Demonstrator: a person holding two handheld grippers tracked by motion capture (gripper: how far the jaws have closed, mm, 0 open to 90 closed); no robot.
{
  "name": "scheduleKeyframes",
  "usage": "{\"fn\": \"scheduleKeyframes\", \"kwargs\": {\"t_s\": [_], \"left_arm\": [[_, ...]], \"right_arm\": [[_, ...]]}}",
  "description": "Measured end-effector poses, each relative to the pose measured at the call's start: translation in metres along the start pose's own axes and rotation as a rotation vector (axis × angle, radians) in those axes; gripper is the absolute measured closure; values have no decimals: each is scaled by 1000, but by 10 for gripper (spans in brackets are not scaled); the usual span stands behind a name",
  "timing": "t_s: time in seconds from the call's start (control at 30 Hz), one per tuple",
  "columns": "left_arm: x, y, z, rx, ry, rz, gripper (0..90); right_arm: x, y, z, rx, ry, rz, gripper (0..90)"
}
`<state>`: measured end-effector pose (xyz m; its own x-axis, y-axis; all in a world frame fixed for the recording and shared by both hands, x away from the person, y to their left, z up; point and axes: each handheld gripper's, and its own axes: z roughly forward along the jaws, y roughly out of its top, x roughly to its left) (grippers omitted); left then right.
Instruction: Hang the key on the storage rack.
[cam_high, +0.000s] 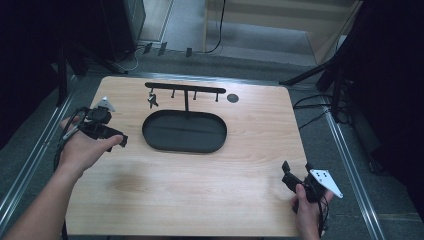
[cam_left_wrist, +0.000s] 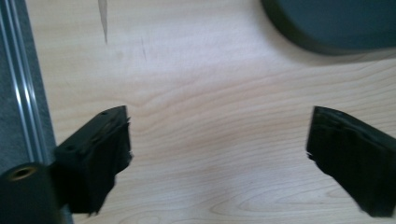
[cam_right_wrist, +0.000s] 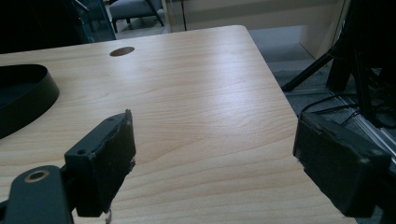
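Wooden table (cam_high: 200, 170); black oval tray (cam_high: 184, 132) empty; keys (cam_high: 152, 100) on rack (cam_high: 185, 88).

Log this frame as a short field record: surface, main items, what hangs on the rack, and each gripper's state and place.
surface: wooden table
stand: black oval tray with a T-shaped hook rack rising from its far edge
on rack: small dark item on a left hook, looks like keys, too small to be sure
left gripper: open, nothing between jaws, left of tray
right gripper: open, nothing between jaws, near right corner
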<state>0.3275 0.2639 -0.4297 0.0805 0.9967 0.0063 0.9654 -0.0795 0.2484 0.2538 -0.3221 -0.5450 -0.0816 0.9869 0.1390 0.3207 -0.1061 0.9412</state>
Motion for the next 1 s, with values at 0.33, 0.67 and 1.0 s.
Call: {"fn": "scheduleKeyframes", "kwargs": {"t_s": [0.33, 0.67, 1.0], "left_arm": [[17, -43, 23, -82, -5, -52, 0], [19, -96, 43, -380, -1, -100, 0], [29, -158, 51, -853, 54, -251, 0]], "right_arm": [[0, 0, 0, -2, -1, -5, 127], [0, 0, 0, -5, -6, 0, 126], [1, 0, 0, -4, -14, -5, 126]]}}
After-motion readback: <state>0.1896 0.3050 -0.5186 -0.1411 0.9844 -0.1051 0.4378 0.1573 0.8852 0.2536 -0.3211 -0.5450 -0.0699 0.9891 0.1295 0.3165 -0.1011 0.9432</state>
